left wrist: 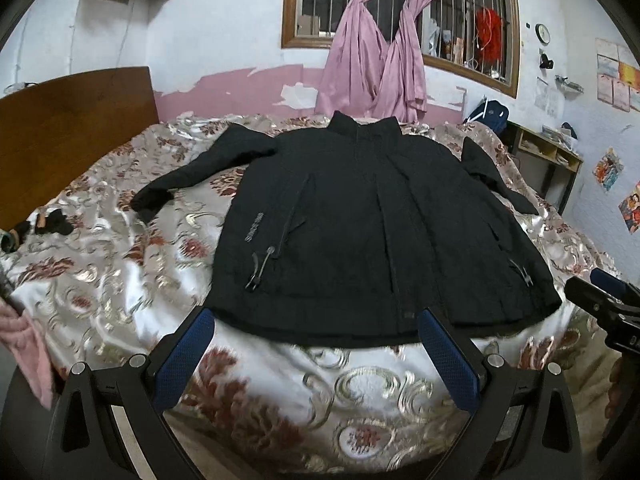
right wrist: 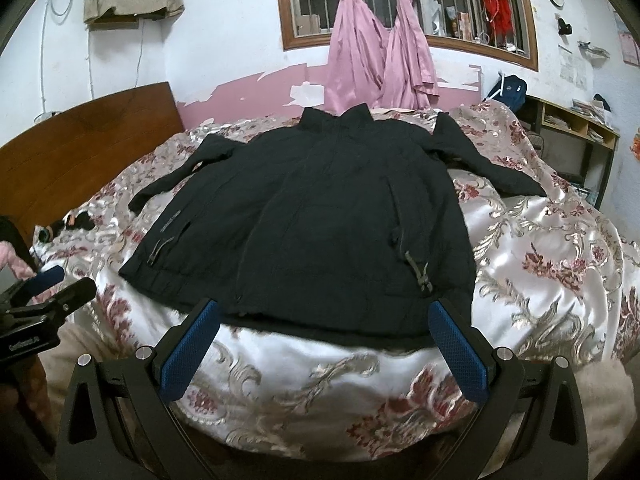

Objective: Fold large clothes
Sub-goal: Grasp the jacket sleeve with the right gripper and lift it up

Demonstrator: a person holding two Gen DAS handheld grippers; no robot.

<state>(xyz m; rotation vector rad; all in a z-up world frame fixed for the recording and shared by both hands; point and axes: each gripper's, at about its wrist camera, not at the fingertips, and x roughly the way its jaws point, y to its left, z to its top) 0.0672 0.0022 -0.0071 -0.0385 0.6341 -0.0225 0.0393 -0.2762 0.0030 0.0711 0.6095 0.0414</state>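
Black jacket (left wrist: 360, 224) lying flat, front up, on the bed (left wrist: 120, 280), sleeves spread. Left hand-held gripper (left wrist: 316, 330) and right hand-held gripper (right wrist: 324, 320) both hovering wide open, empty, near the hem. Risk: slick bedspread bunching, or pinching only one layer. Right view alone is showing the right sleeve fully.

A line of grey lettering runs along the front of the black jacket (left wrist: 360, 220) near a pocket, too blurred to read.
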